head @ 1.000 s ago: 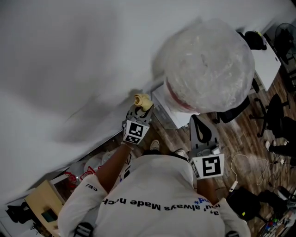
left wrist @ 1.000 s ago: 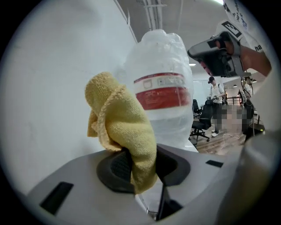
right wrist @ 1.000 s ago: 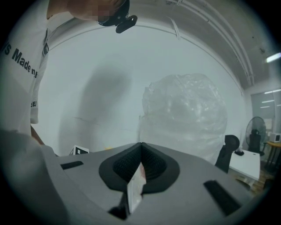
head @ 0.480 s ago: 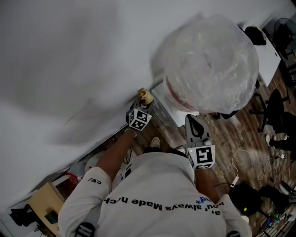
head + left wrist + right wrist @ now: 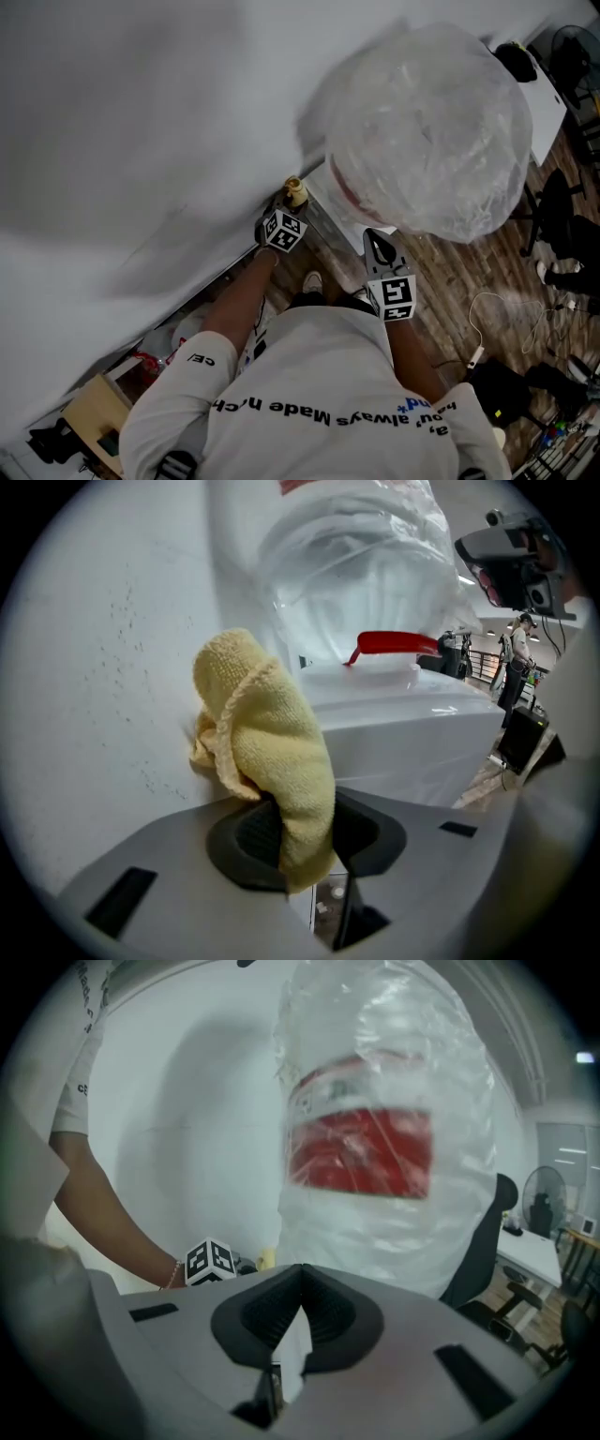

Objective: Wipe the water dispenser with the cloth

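The water dispenser [image 5: 328, 208] is a white box against the wall, topped by a big bottle [image 5: 422, 122] wrapped in clear plastic. In the left gripper view its white top [image 5: 403, 733] and a red collar [image 5: 394, 644] lie just ahead. My left gripper [image 5: 289, 208] is shut on a yellow cloth [image 5: 267, 752], which bunches up out of the jaws next to the wall [image 5: 103, 667] and the dispenser's left side. The cloth [image 5: 295, 192] shows as a small yellow lump in the head view. My right gripper [image 5: 377, 246] is shut and holds nothing, aimed at the bottle's red label [image 5: 361, 1152].
Office chairs [image 5: 553, 234] and a white desk [image 5: 548, 103] stand to the right on the wood floor, with loose cables [image 5: 487, 328] nearby. A cardboard box [image 5: 89, 412] and bags [image 5: 178, 337] sit at the lower left along the wall. A person [image 5: 517, 658] stands far off.
Both grippers have moved forward toward the dispenser. The left one carried the cloth closer to the dispenser's side by the wall; the right one rose nearer the bottle.
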The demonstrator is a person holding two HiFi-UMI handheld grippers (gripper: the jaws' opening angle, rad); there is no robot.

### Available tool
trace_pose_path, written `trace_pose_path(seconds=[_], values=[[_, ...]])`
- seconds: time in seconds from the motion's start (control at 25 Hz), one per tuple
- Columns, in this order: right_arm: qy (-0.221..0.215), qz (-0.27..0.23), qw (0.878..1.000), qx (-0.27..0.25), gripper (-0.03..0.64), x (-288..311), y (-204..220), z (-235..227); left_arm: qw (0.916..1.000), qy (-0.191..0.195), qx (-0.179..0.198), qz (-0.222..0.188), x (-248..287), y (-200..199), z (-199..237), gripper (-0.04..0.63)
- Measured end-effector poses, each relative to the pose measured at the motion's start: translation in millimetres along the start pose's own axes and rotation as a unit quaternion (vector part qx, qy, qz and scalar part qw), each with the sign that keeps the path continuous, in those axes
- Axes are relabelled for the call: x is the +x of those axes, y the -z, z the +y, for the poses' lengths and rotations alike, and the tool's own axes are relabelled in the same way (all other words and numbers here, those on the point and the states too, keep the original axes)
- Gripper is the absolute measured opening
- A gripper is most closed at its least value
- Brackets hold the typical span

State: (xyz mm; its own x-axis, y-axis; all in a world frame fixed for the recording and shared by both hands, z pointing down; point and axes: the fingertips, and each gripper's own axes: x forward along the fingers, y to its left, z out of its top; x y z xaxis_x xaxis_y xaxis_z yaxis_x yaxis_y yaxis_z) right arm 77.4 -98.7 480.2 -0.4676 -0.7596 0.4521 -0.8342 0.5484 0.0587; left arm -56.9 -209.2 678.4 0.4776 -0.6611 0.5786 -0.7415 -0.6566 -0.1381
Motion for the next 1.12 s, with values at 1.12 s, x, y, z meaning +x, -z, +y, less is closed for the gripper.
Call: trace_pose_path(seconds=[1.12], values=[[-0.015,0.111,0.990,0.087,0.008,60,139,-30,0.9903,0.041,0.088,0.099,25,16,-23,0.124]])
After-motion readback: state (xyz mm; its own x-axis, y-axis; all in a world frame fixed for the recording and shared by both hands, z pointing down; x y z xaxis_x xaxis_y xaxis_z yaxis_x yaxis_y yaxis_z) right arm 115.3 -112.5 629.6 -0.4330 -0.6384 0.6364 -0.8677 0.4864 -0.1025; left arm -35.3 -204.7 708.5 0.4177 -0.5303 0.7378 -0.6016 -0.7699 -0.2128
